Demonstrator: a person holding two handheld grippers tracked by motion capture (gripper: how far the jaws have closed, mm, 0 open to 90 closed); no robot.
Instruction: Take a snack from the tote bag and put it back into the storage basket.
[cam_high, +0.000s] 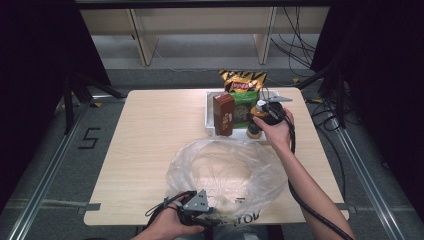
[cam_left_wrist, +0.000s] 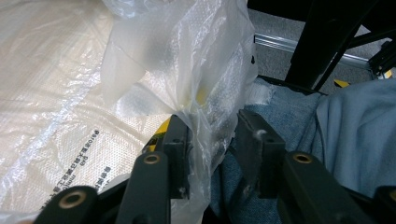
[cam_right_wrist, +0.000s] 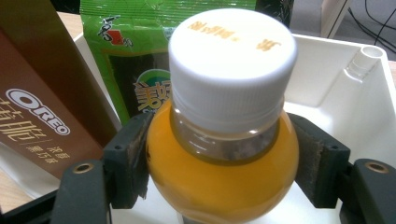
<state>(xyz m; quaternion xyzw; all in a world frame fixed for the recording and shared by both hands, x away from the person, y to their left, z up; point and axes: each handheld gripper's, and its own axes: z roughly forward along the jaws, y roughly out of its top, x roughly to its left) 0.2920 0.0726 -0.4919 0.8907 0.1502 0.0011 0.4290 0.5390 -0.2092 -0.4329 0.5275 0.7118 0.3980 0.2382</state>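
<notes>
An orange juice bottle (cam_right_wrist: 224, 182) with a white cap stands upright in the white tray (cam_right_wrist: 336, 74). My right gripper (cam_right_wrist: 219, 154) is shut on it, one pad pressing each side of its shoulder. From above, that gripper (cam_high: 260, 117) is over the tray's right part, with the bottle (cam_high: 254, 131) under it. A clear plastic bag (cam_high: 225, 170) lies open on the near half of the table. My left gripper (cam_high: 217, 214) is at the bag's near rim. In the left gripper view its jaws (cam_left_wrist: 212, 135) stand apart, and the bag's film (cam_left_wrist: 205, 93) hangs loosely between them against the left jaw.
In the tray (cam_high: 209, 117) a brown Oreo box (cam_high: 223, 114) and a green snack packet (cam_high: 243, 107) stand left of the bottle. A yellow-and-black chip bag (cam_high: 243, 79) stands behind. The person's jeans (cam_left_wrist: 280, 107) lie just past the table's near edge. Bare wood spreads left of the tray.
</notes>
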